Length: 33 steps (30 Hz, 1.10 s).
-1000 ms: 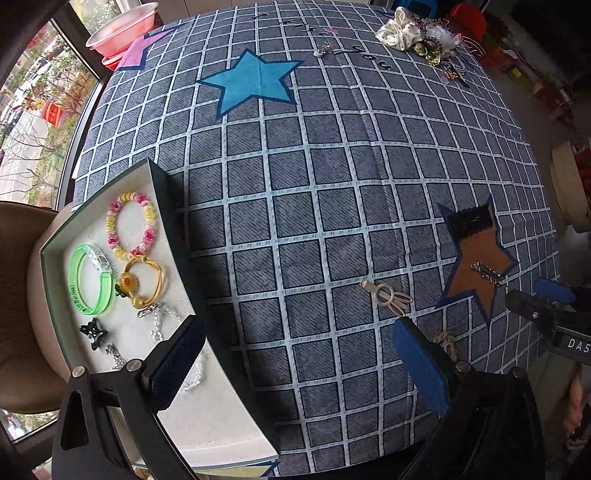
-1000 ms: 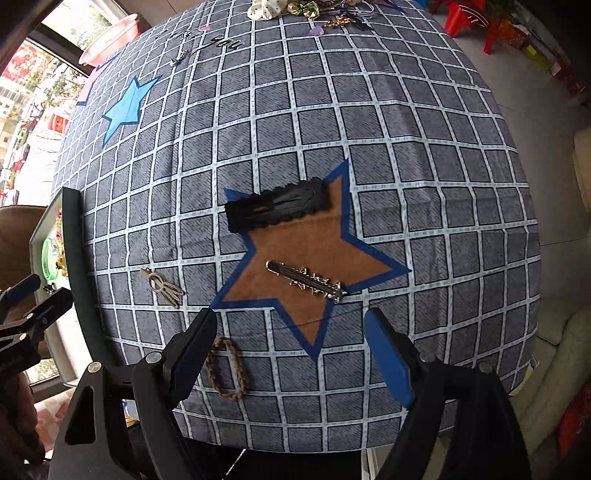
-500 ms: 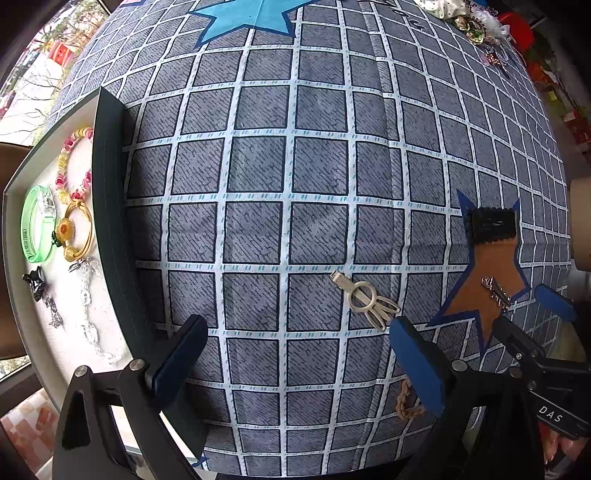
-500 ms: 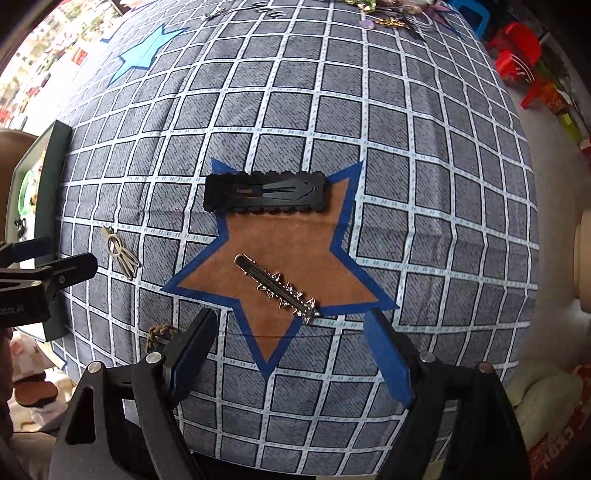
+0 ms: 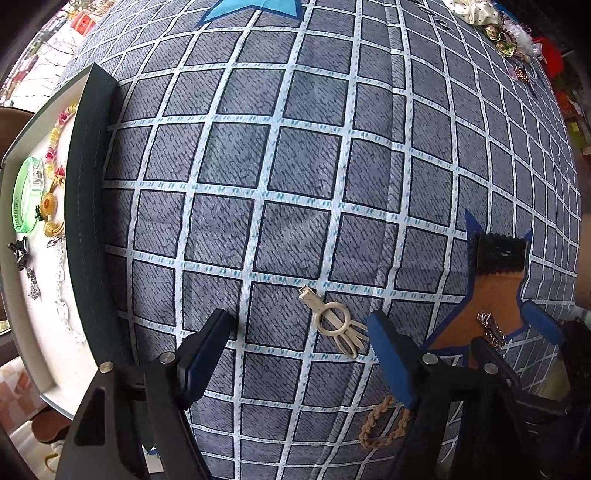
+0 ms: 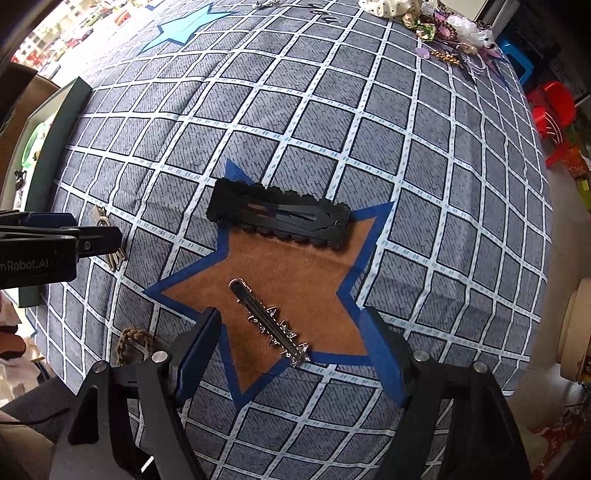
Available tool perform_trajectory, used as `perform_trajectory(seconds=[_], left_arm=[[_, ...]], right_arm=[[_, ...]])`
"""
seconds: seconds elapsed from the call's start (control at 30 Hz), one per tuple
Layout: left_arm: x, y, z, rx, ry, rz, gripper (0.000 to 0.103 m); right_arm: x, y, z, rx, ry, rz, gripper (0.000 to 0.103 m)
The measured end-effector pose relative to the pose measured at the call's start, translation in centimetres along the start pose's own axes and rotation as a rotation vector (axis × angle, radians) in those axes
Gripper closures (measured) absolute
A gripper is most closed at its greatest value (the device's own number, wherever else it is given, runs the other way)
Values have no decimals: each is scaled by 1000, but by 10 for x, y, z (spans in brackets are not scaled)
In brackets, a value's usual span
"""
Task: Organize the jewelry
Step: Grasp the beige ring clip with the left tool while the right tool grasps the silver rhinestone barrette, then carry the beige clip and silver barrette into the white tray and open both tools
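Observation:
In the left wrist view a cream hair clip (image 5: 334, 321) lies flat on the checked cloth. It sits between the fingers of my left gripper (image 5: 298, 323), closer to the right-hand one. The jaws are closing and neither pad touches the clip. In the right wrist view a silver studded hair clip (image 6: 269, 325) lies slantwise on the brown star patch (image 6: 295, 266). My right gripper (image 6: 291, 315) straddles it, jaws closing, pads still apart from it. A black scalloped clip (image 6: 277, 218) rests across the star's upper point.
A dark-walled tray (image 5: 88, 221) at the left holds a green bangle (image 5: 26, 195), bead and gold bracelets and a chain. A brown braided ring (image 5: 384, 424) lies near the front edge. A heap of jewelry (image 6: 436, 29) sits at the far end.
Both grippers have sunk toward the cloth and rolled. Their jaws have narrowed. The cream clip now lies between the left fingers and the silver clip between the right ones.

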<state>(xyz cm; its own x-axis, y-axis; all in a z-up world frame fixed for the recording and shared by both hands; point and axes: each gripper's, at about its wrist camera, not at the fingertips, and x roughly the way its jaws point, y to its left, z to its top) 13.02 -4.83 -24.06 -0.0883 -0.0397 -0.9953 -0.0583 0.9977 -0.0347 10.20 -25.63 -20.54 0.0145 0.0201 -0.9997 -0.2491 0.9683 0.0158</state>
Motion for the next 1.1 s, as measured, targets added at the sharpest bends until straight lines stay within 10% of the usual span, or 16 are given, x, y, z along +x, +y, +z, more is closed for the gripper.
perform_trajectory(seconds=[0.27,0.47,0.67,1.1], left_arm=[[0,-23,-7,18,-14,24,41],[-11,-28,-9,69,-24,0,77],[-19,-10,-11,123,-46,-89,77],[-55,7,-12,233,-130,-146,77]], right_arm=[[16,19,-15,-22,-25,-21,38],[14,46,-17,-36,-29,-14,71],[14,44,-5,33,-10,45,91],[-8,25,-9,248,-27,212,91]])
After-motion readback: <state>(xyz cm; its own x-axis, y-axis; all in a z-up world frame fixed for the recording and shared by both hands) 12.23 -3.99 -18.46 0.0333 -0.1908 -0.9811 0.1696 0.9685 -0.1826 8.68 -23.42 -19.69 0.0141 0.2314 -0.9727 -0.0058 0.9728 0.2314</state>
